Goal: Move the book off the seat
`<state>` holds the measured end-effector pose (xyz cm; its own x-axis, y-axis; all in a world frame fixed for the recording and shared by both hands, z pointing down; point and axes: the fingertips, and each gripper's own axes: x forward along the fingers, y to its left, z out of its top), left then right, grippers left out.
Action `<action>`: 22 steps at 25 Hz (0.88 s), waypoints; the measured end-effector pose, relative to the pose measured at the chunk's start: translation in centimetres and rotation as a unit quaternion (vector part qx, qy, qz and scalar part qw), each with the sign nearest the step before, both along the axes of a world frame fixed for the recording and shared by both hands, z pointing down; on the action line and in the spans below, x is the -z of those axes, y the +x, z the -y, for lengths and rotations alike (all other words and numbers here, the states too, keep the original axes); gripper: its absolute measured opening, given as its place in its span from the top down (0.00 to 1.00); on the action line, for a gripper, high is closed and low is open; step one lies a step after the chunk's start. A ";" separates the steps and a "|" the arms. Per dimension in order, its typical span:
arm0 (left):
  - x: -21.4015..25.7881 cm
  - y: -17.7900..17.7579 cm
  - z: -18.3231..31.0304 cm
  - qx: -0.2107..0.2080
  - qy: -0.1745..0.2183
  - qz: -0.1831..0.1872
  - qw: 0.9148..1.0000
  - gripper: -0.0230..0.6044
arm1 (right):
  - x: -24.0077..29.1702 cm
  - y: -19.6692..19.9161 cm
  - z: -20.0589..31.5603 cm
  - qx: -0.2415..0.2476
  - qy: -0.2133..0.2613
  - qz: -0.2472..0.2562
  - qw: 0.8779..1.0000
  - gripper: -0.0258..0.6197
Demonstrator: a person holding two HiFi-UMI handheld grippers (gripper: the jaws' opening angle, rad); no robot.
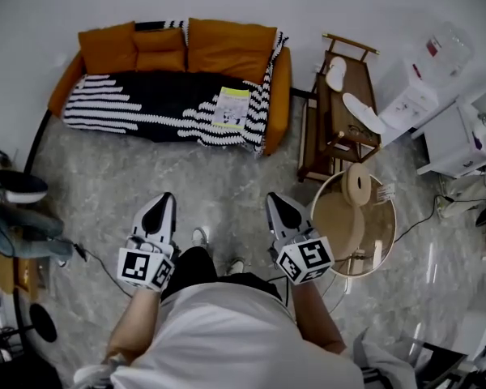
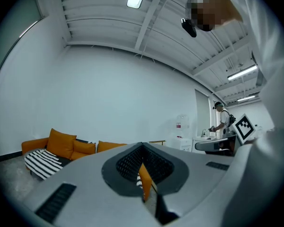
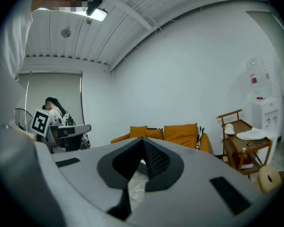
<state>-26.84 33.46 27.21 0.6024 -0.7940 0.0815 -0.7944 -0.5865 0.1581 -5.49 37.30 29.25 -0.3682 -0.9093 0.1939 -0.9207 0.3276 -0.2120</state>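
The book [image 1: 232,106], pale with a yellow-green cover, lies flat on the seat of the orange sofa [image 1: 227,51], on its black-and-white striped blanket [image 1: 146,108], toward the right end. Both grippers hang over the marble floor well short of the sofa, pointing at it. My left gripper [image 1: 164,199] has its jaws together with nothing in them, and so does my right gripper [image 1: 277,198]. In the left gripper view the sofa [image 2: 66,148] shows far off past the closed jaws [image 2: 142,145]. The right gripper view shows the sofa [image 3: 175,134] beyond its closed tips [image 3: 143,140]. The book is hidden in both gripper views.
A wooden rack [image 1: 344,112] holding white items stands right of the sofa. A round glass-topped table [image 1: 356,217] with a wooden stool sits close to my right gripper. A water dispenser [image 1: 417,87] is at the far right. Someone's shoes [image 1: 16,186] are at the left edge.
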 end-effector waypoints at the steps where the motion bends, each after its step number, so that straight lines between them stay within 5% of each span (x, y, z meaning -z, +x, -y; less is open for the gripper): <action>1: -0.2 0.0 0.5 0.000 -0.002 -0.001 1.000 0.94 | -0.3 0.0 0.6 0.001 -0.003 0.001 1.000 0.93; 8: -4.1 1.8 7.5 -0.018 -0.044 -0.023 0.999 0.94 | -2.2 -0.8 6.5 0.013 -0.037 -0.016 0.999 0.93; 13: -4.6 4.3 16.8 -0.048 -0.041 -0.048 0.997 0.94 | -3.5 -1.0 13.7 0.014 -0.073 -0.030 0.997 0.93; 22: -3.9 1.0 34.0 -0.050 -0.025 -0.069 0.996 0.94 | -2.3 -5.1 28.4 0.017 -0.083 -0.050 0.995 0.93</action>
